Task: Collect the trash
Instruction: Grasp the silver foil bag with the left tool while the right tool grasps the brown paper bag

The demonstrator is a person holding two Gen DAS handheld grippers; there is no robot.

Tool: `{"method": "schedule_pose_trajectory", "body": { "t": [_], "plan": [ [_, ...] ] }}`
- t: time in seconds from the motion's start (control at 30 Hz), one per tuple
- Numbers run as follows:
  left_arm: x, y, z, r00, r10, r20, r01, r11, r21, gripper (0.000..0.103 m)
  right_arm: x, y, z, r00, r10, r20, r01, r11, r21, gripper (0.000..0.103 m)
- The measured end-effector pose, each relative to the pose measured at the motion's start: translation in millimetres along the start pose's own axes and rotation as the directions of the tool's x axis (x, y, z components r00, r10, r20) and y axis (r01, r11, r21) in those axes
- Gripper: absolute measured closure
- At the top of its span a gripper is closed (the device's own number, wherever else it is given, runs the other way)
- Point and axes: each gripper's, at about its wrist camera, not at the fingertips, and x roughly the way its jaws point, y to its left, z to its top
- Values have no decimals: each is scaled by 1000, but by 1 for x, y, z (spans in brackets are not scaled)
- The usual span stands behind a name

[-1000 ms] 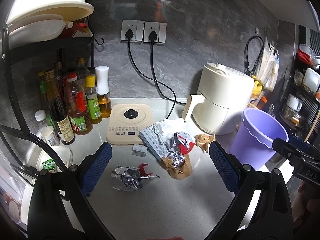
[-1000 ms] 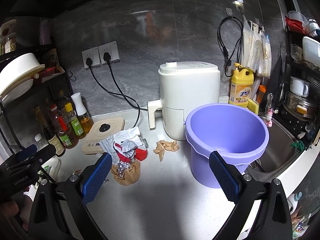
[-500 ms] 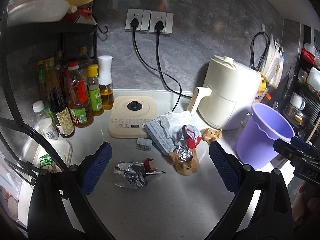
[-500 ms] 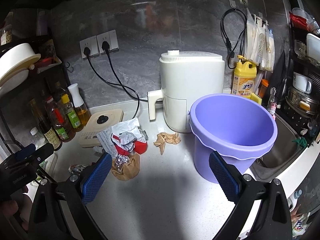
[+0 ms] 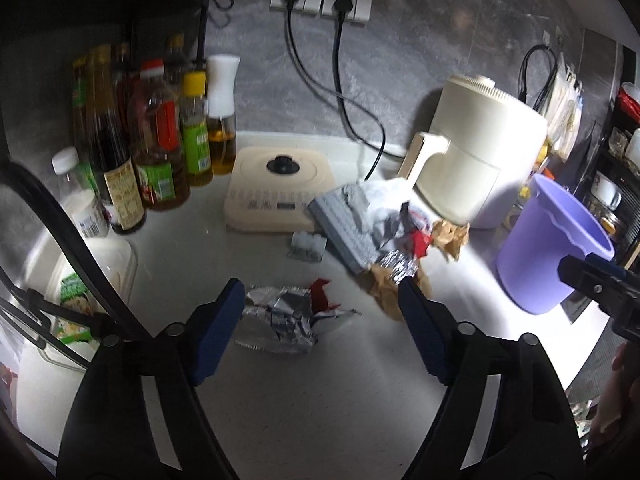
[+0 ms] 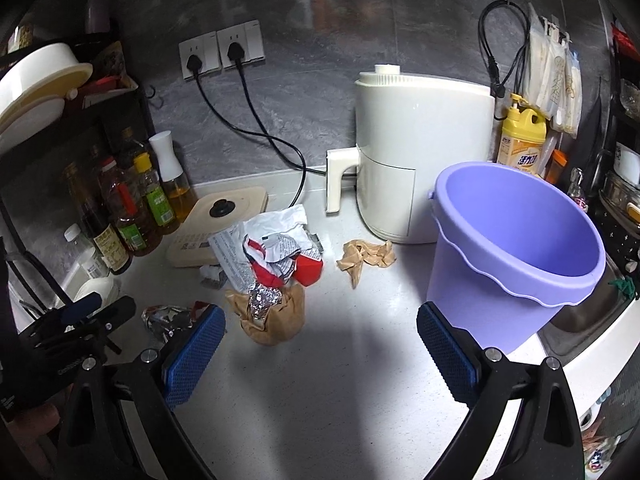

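The left gripper hangs over the pale surface with its blue-padded fingers apart and closing. A crumpled silver foil wrapper with a red scrap on it lies between them, just inside the left finger, and no pad presses on it. Beyond the right finger's tip sits a brown paper wad with a foil ball on top. Farther ahead is a heap of crushed white and red packaging (the blur hides its print), resting partly against a flat cream appliance. A second brown paper crumple lies ahead and to the right, by the foot of the white air fryer.

The right gripper holds its fingers wide apart over bare surface, with nothing between them. The purple bucket stands upright just beyond its right finger, and the brown wad with the foil ball lies just ahead of its left finger. Sauce bottles line the wall well off to the left of both grippers.
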Motion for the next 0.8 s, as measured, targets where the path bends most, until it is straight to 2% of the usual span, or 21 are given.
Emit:
{"method": "schedule_pose_trajectory", "body": {
  "t": [0.23, 0.3, 0.63, 0.8],
  "plan": [
    [21, 14, -10, 998, 35, -48, -37, 999, -30, 41, 20, 7, -5, 998, 21, -54, -22, 1000, -12, 16],
    [27, 18, -12, 997, 45, -62, -47, 998, -43, 45, 28, 9, -7, 996, 36, -76, -37, 999, -14, 22],
    [64, 27, -25, 988, 120, -99, -130, 986, -103, 45, 78, 21, -16, 978, 105, -179, -114, 993, -43, 27],
    [76, 30, -30, 985, 123, -123, -139, 983, -123, 45, 101, 27, -20, 968, 127, -218, -144, 988, -64, 27]
  ]
}}
